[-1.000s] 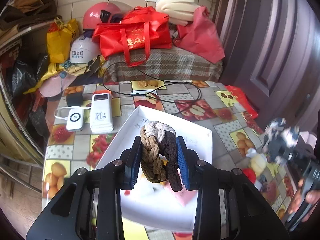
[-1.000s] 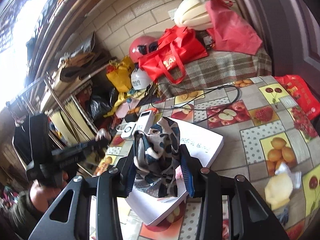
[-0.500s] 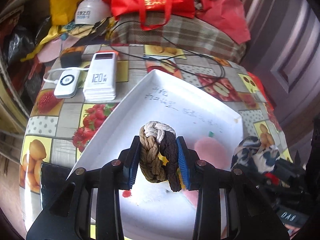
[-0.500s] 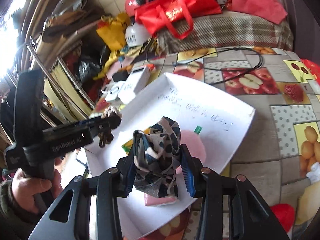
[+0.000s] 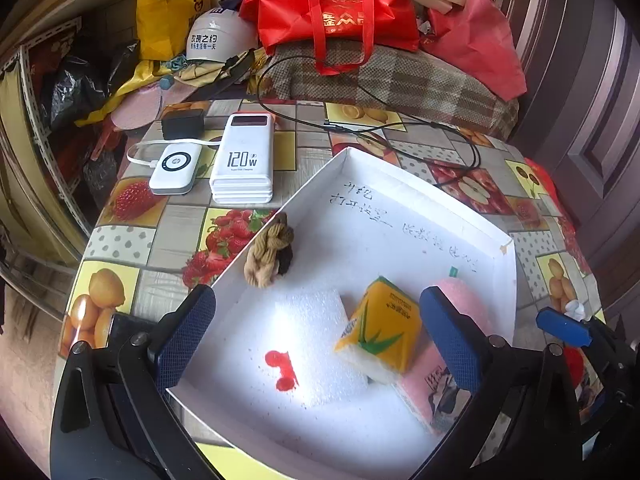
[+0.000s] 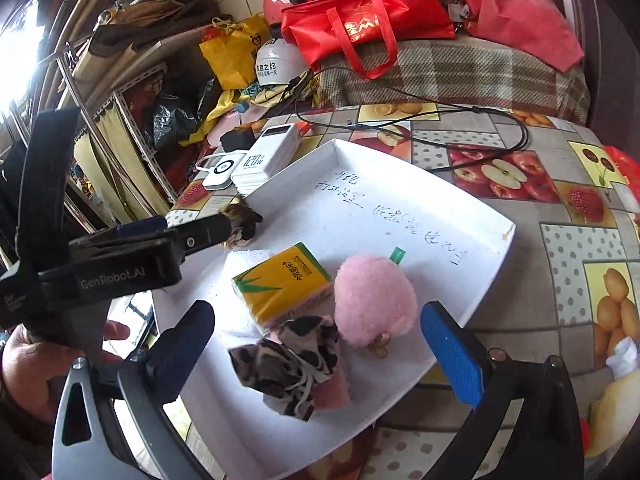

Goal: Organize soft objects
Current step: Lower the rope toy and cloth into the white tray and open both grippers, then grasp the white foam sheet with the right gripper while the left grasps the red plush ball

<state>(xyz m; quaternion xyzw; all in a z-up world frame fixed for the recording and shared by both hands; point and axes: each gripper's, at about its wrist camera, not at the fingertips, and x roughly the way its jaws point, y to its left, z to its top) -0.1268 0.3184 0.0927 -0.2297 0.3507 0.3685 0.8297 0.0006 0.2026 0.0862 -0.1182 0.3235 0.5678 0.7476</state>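
Note:
A white tray [image 5: 404, 184] lies on the fruit-print tablecloth. My left gripper [image 5: 318, 338] hovers over it with its jaws opening wide and nothing between the pads. The brown braided hair tie [image 5: 270, 254] rests free against the tray's left rim, just ahead of the left fingertip. My right gripper [image 6: 316, 350] also has its jaws opening. The leopard-print scrunchie [image 6: 296, 360] lies loose between its fingers on a pink pack, and neither pad touches it. A pink pompom [image 6: 374, 296], a yellow tissue pack [image 6: 280, 284] and a white foam piece [image 5: 316, 344] also sit in the tray.
Two white power banks [image 5: 242, 160] and a black charger stand left of the tray, and a black cable [image 5: 400, 128] loops behind it. Red bags [image 5: 336, 12] and helmets pile up at the back. A hand [image 6: 24, 360] holds the left gripper by the table's left edge.
Both grippers sank toward the tray and their jaws went from shut to wide open. The braided tie dropped at the tray's left rim and the leopard-print scrunchie onto the pink pack.

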